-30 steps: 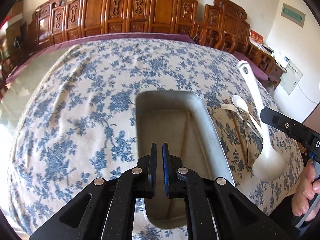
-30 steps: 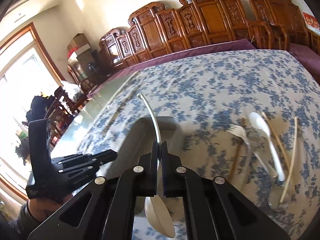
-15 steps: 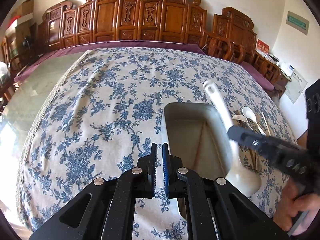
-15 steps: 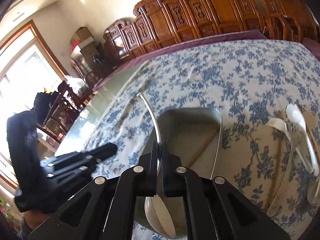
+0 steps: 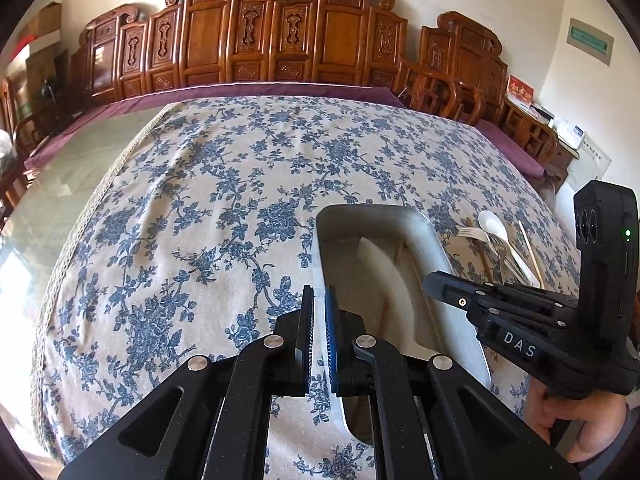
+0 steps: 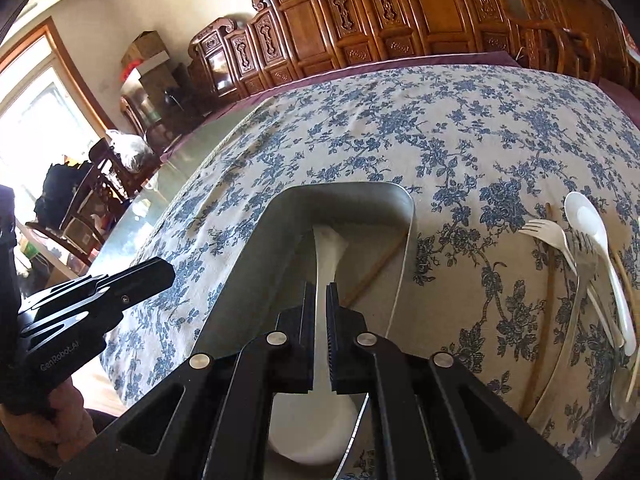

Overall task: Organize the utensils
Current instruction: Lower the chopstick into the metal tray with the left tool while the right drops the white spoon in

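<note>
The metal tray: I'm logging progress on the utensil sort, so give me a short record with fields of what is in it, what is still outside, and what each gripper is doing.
tray: metal tray on the floral tablecloth
in tray: white ladle, one wooden chopstick
outside tray: white spoon, white fork, metal fork, more chopsticks, in a pile beside it
right gripper: over the tray, jaws opening around the ladle handle
left gripper: shut, empty, at the tray's edge

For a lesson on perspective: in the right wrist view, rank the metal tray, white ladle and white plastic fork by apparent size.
1. Metal tray.
2. White ladle, enlarged by nearness.
3. White plastic fork.
</note>
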